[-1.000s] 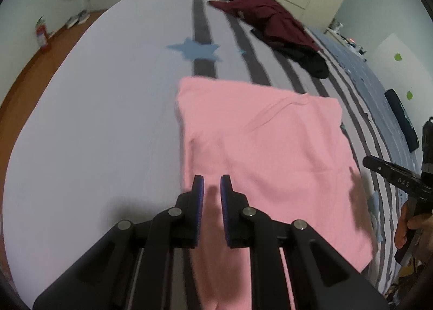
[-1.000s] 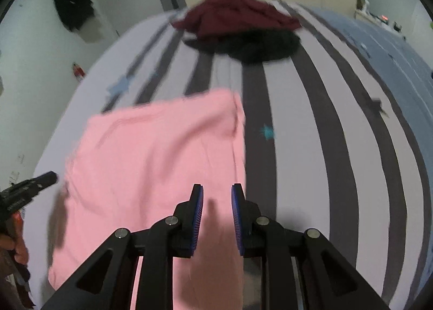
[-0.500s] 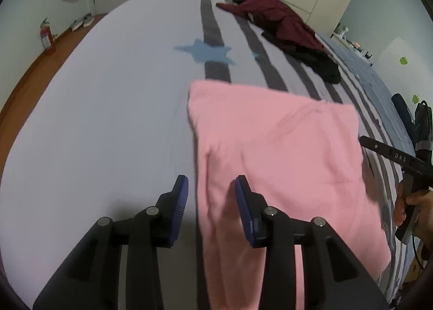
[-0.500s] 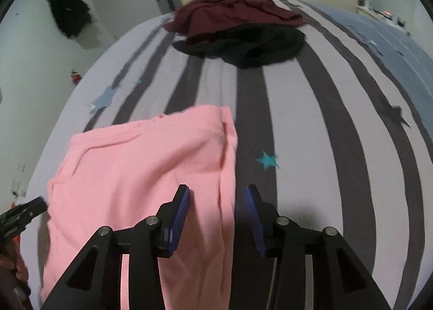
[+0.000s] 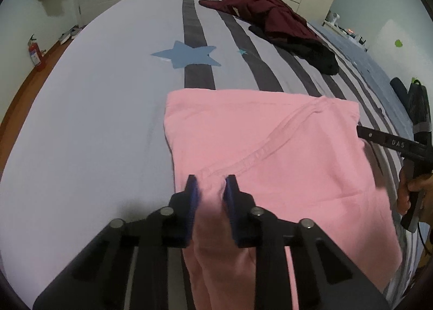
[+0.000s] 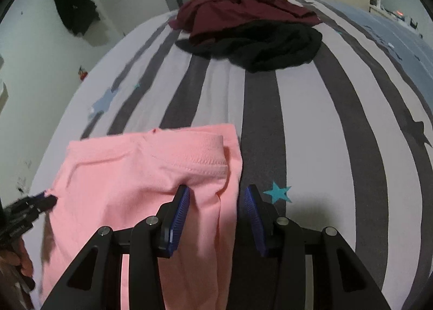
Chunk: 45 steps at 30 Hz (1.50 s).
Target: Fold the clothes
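**A:** Where does the pink garment (image 5: 270, 153) sit?

**B:** Flat on the striped bedspread (image 5: 94, 109), its far edge just short of the big blue star (image 5: 186, 55). The maroon and black clothes pile (image 5: 273, 28) lies well beyond that star, apart from the pink cloth.

**A:** And the left gripper (image 5: 209, 188)?

**B:** Tilted steeply down over the garment's near left edge, the side nearer the star. Its jaws are closing, a narrow gap left, with a raised ridge of pink fabric between the blue pads (image 5: 192, 193). The pads look to be touching the cloth, though I cannot tell how firmly.

**A:** The right gripper (image 6: 216, 201)?

**B:** Same downward tilt, at the garment's near right edge, by the ribbed band (image 6: 197, 153). Its jaws stand wider, also closing, with a fold of fabric between them; the right pad looks clear of the cloth. A small teal star (image 6: 277, 192) sits just beside it.

**A:** What changed?

**B:** Half a second ago both pairs of jaws stood wider above the flat cloth; now they are lower, with fabric bunched between them.
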### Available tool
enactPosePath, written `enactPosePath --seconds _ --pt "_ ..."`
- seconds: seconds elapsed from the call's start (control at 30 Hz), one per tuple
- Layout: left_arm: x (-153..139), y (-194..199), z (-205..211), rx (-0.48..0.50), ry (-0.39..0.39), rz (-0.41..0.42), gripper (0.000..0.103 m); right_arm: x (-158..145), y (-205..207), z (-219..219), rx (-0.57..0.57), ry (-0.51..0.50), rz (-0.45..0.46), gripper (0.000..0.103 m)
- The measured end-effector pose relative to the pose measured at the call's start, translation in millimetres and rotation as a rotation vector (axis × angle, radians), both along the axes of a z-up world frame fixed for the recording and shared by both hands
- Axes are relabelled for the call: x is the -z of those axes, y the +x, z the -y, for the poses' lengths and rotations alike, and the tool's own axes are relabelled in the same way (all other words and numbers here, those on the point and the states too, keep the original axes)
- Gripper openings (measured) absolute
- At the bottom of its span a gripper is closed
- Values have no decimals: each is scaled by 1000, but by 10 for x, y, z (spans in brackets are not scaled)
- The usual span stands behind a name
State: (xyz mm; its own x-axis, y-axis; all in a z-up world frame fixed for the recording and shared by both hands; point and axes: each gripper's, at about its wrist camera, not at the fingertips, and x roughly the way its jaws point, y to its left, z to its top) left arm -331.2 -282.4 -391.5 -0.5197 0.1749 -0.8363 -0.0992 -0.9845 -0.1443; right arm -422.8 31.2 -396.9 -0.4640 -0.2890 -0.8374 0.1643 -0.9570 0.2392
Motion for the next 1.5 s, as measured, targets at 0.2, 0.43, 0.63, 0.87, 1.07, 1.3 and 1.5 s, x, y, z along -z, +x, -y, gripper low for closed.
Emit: enactPosePath --seconds 0.2,0.43,0.63,0.87,1.07,1.3,1.5 --pt "-92 44 77 -30 7 -30 12 -53 28 -63 23 -17 -22 4" --pt "18 -16 119 -56 -13 34 12 -170 -14 -142 51 18 -39 0" --pt "71 -68 139 -69 -11 74 14 -152 -38 -252 53 -44 -20 4" --pt "53 -27 114 -71 -17 63 15 -174 -63 -49 -16 -25 -40 31" --pt "91 -14 93 -58 -28 51 16 -123 -194 -14 -12 -78 -41 19" --pt "-29 71 95 -49 -49 12 13 -219 -191 12 -15 -31 -77 6" --pt "131 -73 29 -50 -56 66 16 13 -270 22 -37 48 -13 10"
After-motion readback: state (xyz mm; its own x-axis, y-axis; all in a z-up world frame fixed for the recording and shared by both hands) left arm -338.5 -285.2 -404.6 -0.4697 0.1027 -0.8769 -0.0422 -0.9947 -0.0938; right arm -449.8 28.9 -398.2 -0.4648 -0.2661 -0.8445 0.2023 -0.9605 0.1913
